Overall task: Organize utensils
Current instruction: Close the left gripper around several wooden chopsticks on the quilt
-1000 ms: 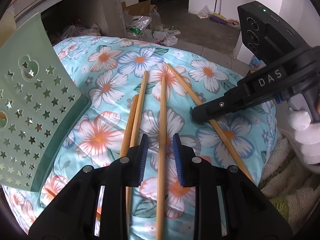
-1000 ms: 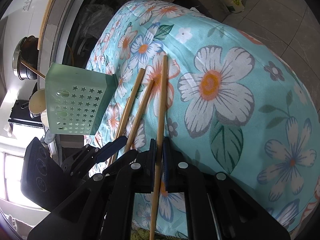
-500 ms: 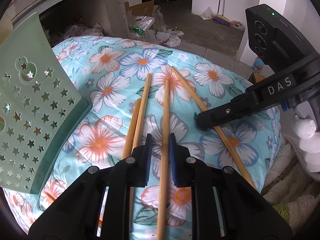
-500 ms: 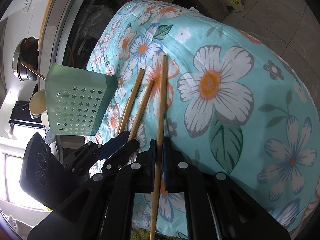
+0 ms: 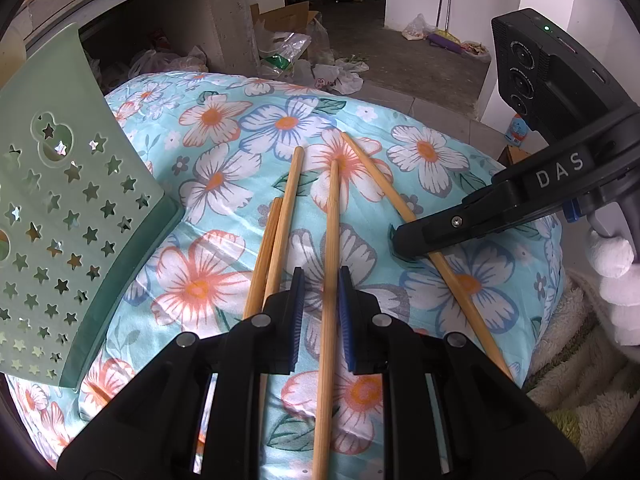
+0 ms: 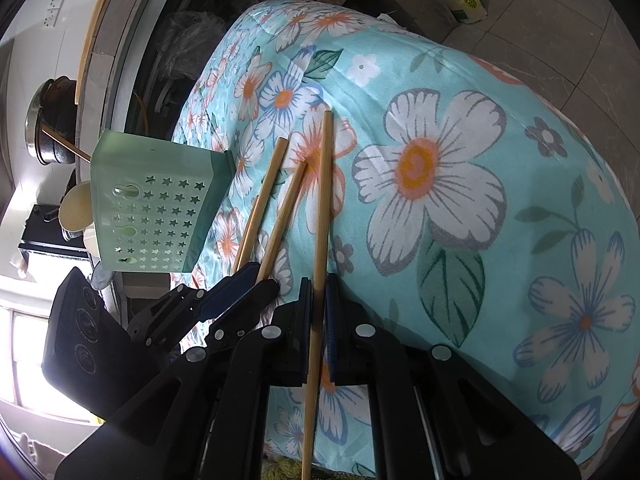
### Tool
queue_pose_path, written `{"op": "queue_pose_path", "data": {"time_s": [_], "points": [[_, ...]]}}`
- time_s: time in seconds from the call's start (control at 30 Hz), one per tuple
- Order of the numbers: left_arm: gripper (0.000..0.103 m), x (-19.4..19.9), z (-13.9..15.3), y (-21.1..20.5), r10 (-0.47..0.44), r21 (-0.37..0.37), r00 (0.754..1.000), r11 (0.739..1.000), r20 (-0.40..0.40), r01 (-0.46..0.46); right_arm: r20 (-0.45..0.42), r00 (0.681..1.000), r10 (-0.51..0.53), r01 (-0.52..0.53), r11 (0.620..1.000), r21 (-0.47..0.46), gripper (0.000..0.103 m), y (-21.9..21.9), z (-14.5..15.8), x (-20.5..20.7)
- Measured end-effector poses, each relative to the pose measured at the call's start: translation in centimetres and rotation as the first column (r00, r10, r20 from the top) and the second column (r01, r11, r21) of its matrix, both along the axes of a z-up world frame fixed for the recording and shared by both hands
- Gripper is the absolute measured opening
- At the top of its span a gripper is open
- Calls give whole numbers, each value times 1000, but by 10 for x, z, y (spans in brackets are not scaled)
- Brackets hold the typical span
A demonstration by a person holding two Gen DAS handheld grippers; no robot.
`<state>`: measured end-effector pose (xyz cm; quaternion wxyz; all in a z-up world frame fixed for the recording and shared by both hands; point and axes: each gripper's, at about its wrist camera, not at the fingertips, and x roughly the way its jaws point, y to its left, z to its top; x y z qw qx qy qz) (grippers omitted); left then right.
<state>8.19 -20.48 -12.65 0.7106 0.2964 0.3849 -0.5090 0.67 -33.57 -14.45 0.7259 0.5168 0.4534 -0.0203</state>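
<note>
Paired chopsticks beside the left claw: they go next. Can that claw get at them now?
Probably yes: the paired chopsticks lie uncovered on the cloth beside the left claw, though another chopstick sits between its jaws.

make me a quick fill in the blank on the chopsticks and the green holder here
1. The floral cloth bears ____ wooden chopsticks.
2. Most holes in the green holder are shaped like ____.
3. The right hand-held gripper is shut on one ____.

Missing words: four; stars; chopstick.
</note>
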Motion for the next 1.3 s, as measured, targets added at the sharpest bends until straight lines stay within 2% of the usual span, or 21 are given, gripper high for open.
{"op": "queue_pose_path", "data": {"time_s": [0.6, 0.97, 1.3], "points": [[15, 3, 0, -2, 35, 21, 999, 999, 17, -35, 22, 1000, 11, -11, 1000, 26, 6, -4, -3, -2], [15, 0, -1, -13, 109, 59, 993, 992, 42, -112, 70, 997, 45, -49, 997, 55, 6, -10, -8, -2], [15, 1, 1, -22, 180, 110, 983, 977, 38, -183, 152, 983, 101, -117, 988, 103, 6, -17, -13, 1]]}}
